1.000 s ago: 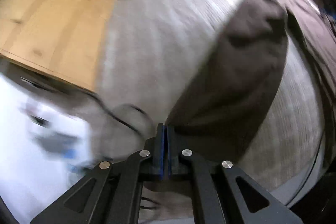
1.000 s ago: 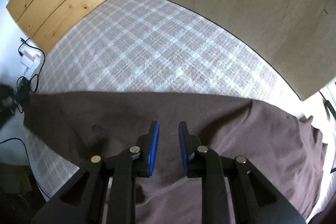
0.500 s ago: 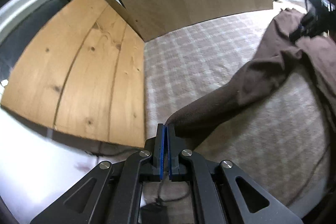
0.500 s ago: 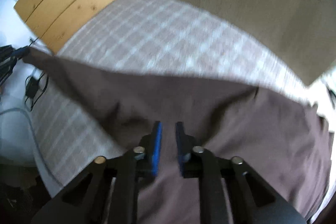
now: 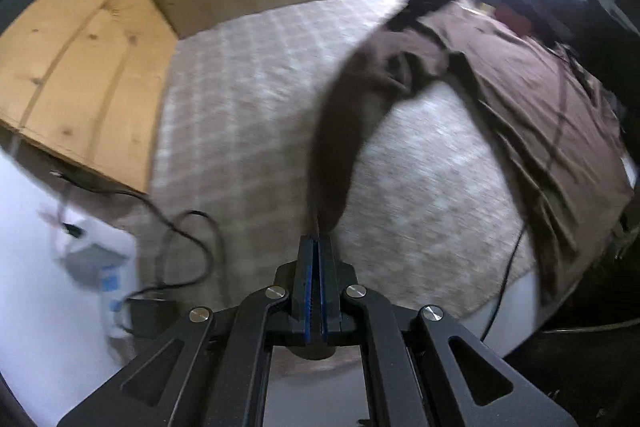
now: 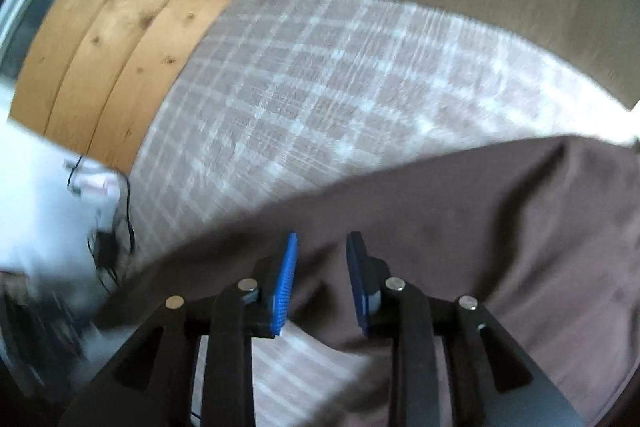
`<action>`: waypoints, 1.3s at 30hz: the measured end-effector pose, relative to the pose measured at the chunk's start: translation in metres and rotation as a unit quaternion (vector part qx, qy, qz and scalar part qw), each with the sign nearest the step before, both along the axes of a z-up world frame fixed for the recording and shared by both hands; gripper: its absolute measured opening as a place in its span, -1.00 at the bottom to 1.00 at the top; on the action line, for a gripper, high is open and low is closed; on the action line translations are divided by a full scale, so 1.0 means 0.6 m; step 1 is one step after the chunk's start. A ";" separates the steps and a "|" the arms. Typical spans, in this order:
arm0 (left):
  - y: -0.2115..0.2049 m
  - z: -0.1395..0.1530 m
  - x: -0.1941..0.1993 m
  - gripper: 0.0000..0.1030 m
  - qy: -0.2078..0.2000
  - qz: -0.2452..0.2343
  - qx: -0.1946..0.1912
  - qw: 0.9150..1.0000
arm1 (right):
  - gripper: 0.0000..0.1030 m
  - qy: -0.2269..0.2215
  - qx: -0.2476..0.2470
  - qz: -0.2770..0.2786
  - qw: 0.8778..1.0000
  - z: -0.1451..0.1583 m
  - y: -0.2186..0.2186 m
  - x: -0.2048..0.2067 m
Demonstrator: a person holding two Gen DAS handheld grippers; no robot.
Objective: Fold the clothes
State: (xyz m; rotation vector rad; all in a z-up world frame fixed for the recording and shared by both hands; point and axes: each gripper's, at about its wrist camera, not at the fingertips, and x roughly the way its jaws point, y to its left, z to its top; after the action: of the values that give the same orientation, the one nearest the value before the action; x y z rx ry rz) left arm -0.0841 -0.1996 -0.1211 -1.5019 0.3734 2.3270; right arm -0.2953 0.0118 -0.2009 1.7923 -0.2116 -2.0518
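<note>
Left wrist view: the left gripper (image 5: 318,247) pinches the brown cotton garment (image 5: 340,131) by a thin corner that may slip out, while the right gripper (image 6: 320,259) is opening, its jaws clear of the cloth.

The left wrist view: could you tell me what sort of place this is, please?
Probably a room in a home: a checked cloth surface, perhaps a bed, with a wooden board at one end, a brown garment and cables beside it.
</note>
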 end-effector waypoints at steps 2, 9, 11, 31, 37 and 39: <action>0.015 -0.008 0.014 -0.96 0.005 -0.018 -0.002 1.000 | -0.50 -0.033 0.012 -0.015 0.999 -0.012 -0.019 -0.011; 0.035 -0.020 0.048 -0.96 0.011 -0.063 0.023 0.998 | -0.50 -0.087 0.027 -0.073 0.993 -0.021 -0.029 -0.035; 0.037 -0.023 0.055 -0.96 0.012 -0.070 0.025 0.997 | -0.50 -0.095 0.034 -0.077 0.992 -0.024 -0.040 -0.043; 0.093 0.051 0.107 -0.96 0.074 -0.070 0.003 0.995 | -0.90 -0.035 -0.011 -0.043 0.998 0.037 -0.005 -0.016; 0.199 0.076 0.163 -0.96 0.084 -0.056 -0.017 0.995 | -0.90 -0.025 -0.061 -0.022 0.998 0.102 0.150 0.037; 0.242 0.075 0.185 -0.96 0.081 -0.050 -0.020 0.995 | -0.90 -0.023 -0.068 -0.009 0.997 0.103 0.166 0.050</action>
State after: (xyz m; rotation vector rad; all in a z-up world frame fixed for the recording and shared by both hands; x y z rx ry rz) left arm 0.0268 -0.0544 -0.0761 -1.2838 0.5262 2.3814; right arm -0.2654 0.1111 -0.1393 1.7605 -0.3735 -1.9598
